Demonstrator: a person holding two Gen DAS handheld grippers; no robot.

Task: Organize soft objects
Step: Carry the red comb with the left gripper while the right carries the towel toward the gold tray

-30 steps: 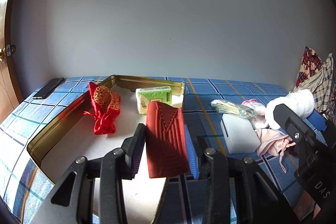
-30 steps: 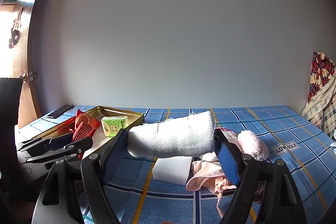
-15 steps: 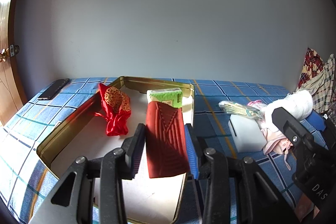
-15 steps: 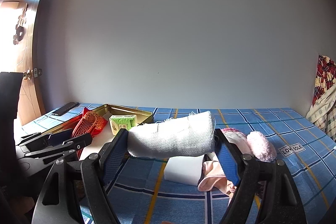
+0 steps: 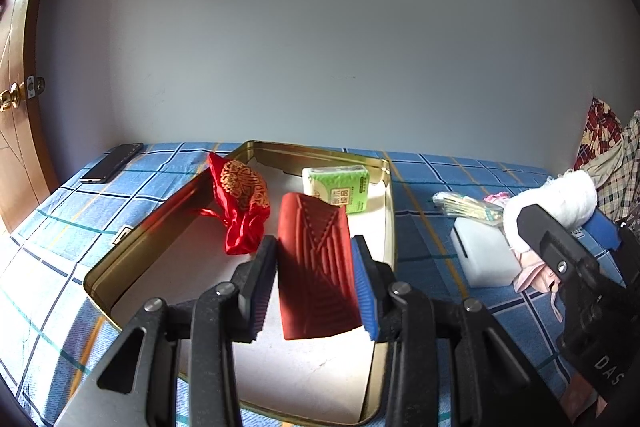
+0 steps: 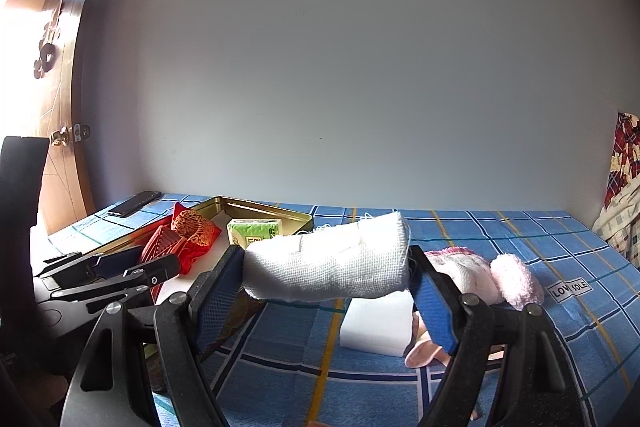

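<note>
Left gripper [image 5: 316, 267]: closed on a red ribbed pouch [image 5: 314, 267], held above the open gold tin [image 5: 390, 211] over its near half.
Right gripper [image 6: 328, 291]: clamped across a rolled white cloth [image 6: 328, 257], which spans the gap between the blue pads and is carried clear of the bed [image 6: 500, 227].
In the tin: a red drawstring bag [image 5: 242, 203] with gold pattern lies along the left wall; a green tissue pack [image 5: 338, 187] sits at the far right corner; the white floor between them and the near rim is bare.
Outside the tin: a white foam block [image 5: 482, 259], a pink fluffy toy [image 6: 512, 281] and pale pink fabric [image 6: 424, 351] lie together on the blue checked bed, right of the tin; a phone [image 5: 112, 163] rests near the far left corner.
Step in hand: judged to be placing the pouch in the tin, with the cloth waiting its turn.
Next move: lower the pouch onto the bare floor and open, keeping clear of the bag; then bring the cloth over the right rim.
Risk: the long cloth may need turning to fit beside the pouch.
</note>
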